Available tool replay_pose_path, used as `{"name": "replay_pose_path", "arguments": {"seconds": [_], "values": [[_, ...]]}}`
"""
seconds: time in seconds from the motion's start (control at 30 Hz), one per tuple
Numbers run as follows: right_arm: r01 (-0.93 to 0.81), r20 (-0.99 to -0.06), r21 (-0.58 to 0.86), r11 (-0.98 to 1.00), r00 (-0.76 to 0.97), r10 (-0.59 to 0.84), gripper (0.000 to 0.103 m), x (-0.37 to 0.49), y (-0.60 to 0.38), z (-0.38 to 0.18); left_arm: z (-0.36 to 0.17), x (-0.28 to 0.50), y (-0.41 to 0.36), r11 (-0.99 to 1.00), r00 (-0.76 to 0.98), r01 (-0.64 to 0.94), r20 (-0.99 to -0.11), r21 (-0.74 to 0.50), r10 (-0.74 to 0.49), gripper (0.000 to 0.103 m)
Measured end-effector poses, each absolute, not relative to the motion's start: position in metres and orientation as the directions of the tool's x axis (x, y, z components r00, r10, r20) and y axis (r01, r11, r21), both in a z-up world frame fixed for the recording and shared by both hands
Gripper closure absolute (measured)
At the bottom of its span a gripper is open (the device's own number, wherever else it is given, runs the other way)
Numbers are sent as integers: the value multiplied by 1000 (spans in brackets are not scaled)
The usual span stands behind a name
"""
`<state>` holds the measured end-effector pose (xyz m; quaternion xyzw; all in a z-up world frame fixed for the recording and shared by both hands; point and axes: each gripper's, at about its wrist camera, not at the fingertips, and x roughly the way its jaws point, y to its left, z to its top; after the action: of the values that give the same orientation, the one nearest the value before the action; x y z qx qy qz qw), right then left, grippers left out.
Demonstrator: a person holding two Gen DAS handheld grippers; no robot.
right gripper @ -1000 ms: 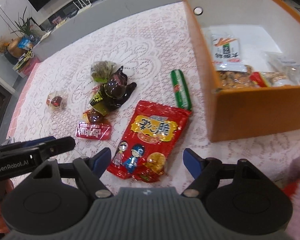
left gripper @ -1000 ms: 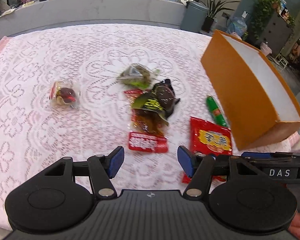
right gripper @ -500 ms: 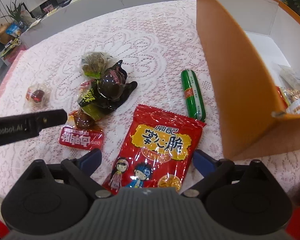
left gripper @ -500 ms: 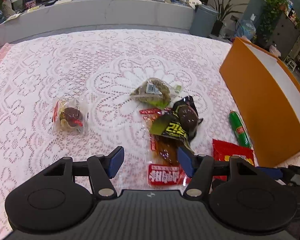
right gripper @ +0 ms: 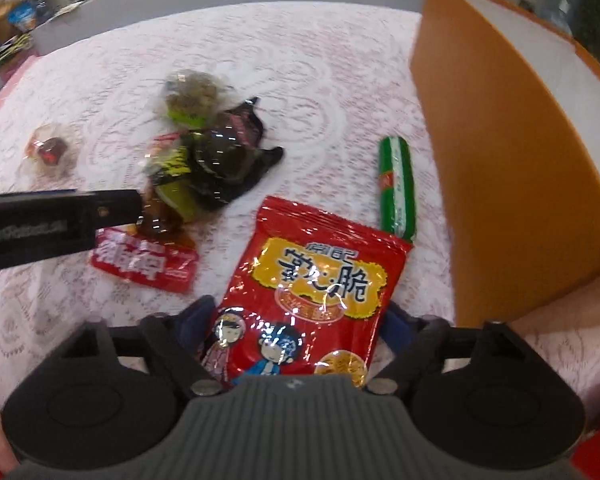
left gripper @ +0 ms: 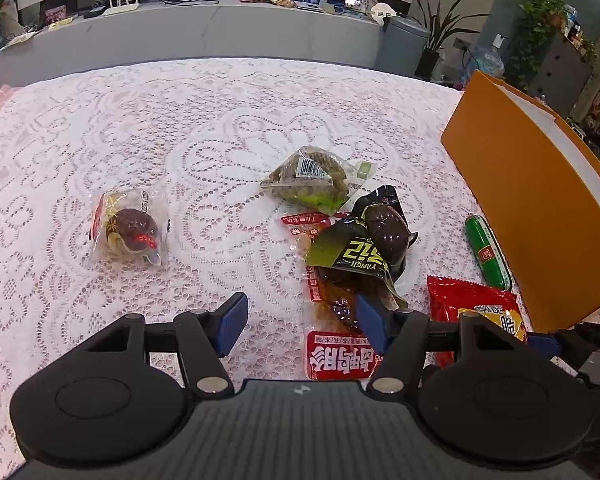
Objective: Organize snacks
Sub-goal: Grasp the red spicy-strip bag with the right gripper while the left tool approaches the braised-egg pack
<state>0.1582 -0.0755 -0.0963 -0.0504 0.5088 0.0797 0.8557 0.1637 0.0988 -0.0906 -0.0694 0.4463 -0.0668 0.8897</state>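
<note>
My tabletop (left gripper: 100, 128) is covered with a white lace cloth (left gripper: 228, 120). At the right side an orange box (left gripper: 516, 200) stands on it. Just beside the box wall lies a green sausage (left gripper: 487, 251), and near it a big red snack bag (right gripper: 312, 284). In the middle I see a small pile: a clear packet with greenish food (left gripper: 312, 178), a dark packet (left gripper: 364, 242) lying on a long red packet (left gripper: 332, 320). Well apart on the left a small clear packet with a brown sweet (left gripper: 130, 232) lies alone.
</note>
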Motion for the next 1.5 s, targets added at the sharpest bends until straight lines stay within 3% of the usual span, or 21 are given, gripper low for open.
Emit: {"name": "replay_pose_path", "arguments": {"seconds": [0.33,0.53,0.77,0.97,1.03,1.2,1.5], "values": [[-246,-782,-157,957,622,32,29,152,-69,-81,-99,169,98,970,593,68,-773,-232,-226,28],[-236,-836,-39,971,539,98,29,163,-81,-92,-107,172,94,972,601,73,-768,-224,-222,25],[-219,-851,-30,975,518,90,28,162,-80,-100,-112,171,70,985,648,146,-744,-88,-162,25],[-203,-854,-9,979,511,98,28,164,-84,-100,-116,172,60,986,669,164,-729,-42,-142,25],[-203,-853,-12,979,513,96,28,163,-83,-100,-116,171,59,985,672,172,-727,-31,-140,27],[-199,-853,-12,980,514,94,28,164,-84,-100,-112,168,61,980,655,190,-735,-64,-176,51],[-196,-851,1,981,515,104,28,163,-86,-100,-102,161,72,981,635,134,-748,-139,-193,54]]}}
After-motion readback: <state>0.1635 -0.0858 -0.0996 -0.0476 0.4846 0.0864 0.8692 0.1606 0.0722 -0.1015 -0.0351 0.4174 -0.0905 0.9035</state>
